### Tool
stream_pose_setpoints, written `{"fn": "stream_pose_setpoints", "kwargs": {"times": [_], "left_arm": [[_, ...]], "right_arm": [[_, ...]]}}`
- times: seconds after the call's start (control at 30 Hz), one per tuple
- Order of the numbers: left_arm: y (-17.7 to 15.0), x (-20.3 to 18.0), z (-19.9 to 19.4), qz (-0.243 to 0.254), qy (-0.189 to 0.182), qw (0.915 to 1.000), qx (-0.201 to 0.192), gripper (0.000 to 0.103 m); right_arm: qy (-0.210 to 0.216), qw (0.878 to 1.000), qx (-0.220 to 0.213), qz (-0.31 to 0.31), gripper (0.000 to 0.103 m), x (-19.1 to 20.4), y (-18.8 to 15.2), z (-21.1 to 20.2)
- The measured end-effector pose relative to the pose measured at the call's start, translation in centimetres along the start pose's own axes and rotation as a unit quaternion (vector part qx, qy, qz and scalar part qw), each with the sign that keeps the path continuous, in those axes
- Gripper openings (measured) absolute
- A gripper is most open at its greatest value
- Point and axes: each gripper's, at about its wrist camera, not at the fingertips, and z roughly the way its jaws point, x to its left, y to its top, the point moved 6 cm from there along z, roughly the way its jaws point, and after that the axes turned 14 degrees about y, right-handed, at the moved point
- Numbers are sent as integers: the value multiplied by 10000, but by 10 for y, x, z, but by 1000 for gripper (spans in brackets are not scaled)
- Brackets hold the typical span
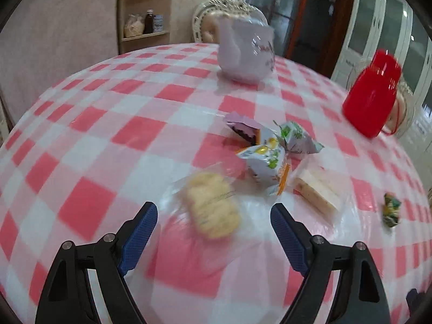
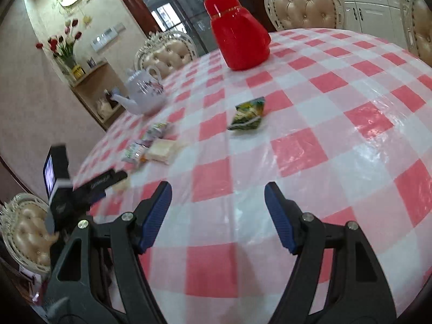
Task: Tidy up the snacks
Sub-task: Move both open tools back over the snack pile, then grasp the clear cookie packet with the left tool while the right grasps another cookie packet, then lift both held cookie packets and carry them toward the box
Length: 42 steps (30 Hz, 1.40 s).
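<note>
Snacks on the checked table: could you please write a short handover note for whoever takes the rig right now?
Left tool: open, empty, hovering just before the cookie pack.
Right tool: open, empty, over bare cloth, pointed toward the green packet.
Snacks: the cookie pack, a wafer pack, a white-yellow pouch, a green-white pouch and a purple packet lie loosely clustered; the green packet lies apart, nearer the red jug. A teapot stands behind the cluster.
Done: nothing visibly sorted.
Left: gather all snacks; the cookie pack seems the likely first pick.

Clustered wrapped snacks (image 1: 266,159), green packet (image 2: 248,113) well apart
</note>
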Motion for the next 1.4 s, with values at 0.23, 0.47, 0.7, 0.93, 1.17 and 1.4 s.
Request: {"fn": "stream_pose_setpoints", "kwargs": {"times": [0.23, 0.47, 0.7, 0.93, 1.17, 1.4], "left_arm": [[-4, 13, 1, 397, -220, 9990, -2, 37], [-16, 70, -22, 112, -532, 9985, -58, 37], [-24, 110, -37, -271, -985, 9947, 103, 37], [-27, 93, -37, -67, -1179, 9928, 222, 37], [-28, 91, -32, -6, -1141, 9931, 257, 37], [-24, 96, -33, -144, -1338, 9903, 335, 37]], "right_arm": [[198, 9956, 410, -813, 74, 29, -5, 45], [179, 9763, 1254, -1757, 81, 50, 7, 121], [-66, 9487, 1982, -2462, 83, 56, 22, 194], [112, 9338, 2070, -2918, 58, 74, 23, 210], [-20, 9319, 1807, -3145, 41, 102, -6, 176], [175, 9665, 1323, -2191, 41, 122, -38, 122]]}}
